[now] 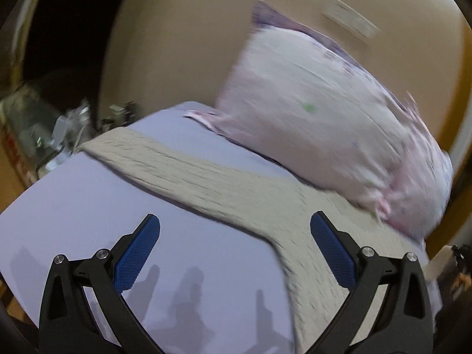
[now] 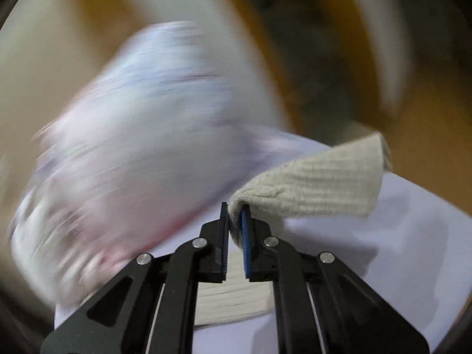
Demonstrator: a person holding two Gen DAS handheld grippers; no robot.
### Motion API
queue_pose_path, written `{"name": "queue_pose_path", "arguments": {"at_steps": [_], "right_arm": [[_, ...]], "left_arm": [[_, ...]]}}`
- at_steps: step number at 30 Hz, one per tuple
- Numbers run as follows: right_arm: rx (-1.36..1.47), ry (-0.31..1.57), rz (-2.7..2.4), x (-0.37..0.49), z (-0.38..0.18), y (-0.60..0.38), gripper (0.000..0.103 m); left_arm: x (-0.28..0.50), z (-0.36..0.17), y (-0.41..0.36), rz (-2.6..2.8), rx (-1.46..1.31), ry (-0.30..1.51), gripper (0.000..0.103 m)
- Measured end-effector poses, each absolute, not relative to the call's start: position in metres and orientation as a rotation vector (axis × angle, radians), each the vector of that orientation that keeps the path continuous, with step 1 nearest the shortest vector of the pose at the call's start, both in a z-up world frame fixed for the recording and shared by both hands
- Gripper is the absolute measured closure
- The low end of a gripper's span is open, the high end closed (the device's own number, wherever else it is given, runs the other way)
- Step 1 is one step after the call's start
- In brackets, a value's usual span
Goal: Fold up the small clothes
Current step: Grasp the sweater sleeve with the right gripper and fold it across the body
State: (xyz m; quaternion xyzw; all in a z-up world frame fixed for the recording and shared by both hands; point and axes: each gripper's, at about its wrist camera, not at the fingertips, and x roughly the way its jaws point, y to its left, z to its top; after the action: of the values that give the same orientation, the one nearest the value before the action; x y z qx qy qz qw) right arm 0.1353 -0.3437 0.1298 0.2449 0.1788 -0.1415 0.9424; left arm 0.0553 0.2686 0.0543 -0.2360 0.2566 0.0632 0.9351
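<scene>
A beige ribbed knit garment [image 1: 206,174] lies spread across the lavender bed sheet [image 1: 88,206]. One long part runs to the far left and another comes down toward the near right. My left gripper [image 1: 235,230] is open and empty, hovering above the sheet just short of the garment. In the right wrist view my right gripper [image 2: 236,215] is shut on a fold of the same beige garment [image 2: 318,185] and holds it lifted above the sheet [image 2: 398,236]. More of the garment [image 2: 233,295] hangs below the fingers.
A large pale pink patterned pillow [image 1: 324,118] leans against the beige wall [image 1: 177,29] at the back of the bed; it shows blurred in the right wrist view [image 2: 132,153]. Clutter [image 1: 59,129] sits past the bed's left edge.
</scene>
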Motion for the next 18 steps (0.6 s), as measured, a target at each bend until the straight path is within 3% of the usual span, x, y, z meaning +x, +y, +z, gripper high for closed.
{"name": "queue_pose_path", "arguments": {"at_steps": [3, 7, 9, 11, 13, 18], "right_arm": [[0.347, 0.389, -0.027, 0.180, 0.148, -0.239, 0.095], [0.237, 0.585, 0.305, 0.244, 0.112, -0.104, 0.090], [0.205, 0.736, 0.424, 0.266, 0.084, -0.060, 0.077], [0.200, 0.779, 0.459, 0.264, 0.073, -0.047, 0.042], [0.224, 0.724, 0.445, 0.256, 0.077, -0.064, 0.029], [0.327, 0.654, 0.337, 0.217, 0.086, -0.133, 0.020]], "left_arm": [[0.063, 0.048, 0.299, 0.221, -0.587, 0.539, 0.001], [0.073, 0.039, 0.326, 0.284, -0.705, 0.569, 0.005], [0.081, 0.038, 0.334, 0.309, -0.725, 0.575, 0.006], [0.087, 0.035, 0.345, 0.340, -0.752, 0.579, 0.006], [0.093, 0.031, 0.357, 0.360, -0.781, 0.575, 0.006], [0.106, 0.017, 0.389, 0.421, -0.878, 0.594, 0.008]]}}
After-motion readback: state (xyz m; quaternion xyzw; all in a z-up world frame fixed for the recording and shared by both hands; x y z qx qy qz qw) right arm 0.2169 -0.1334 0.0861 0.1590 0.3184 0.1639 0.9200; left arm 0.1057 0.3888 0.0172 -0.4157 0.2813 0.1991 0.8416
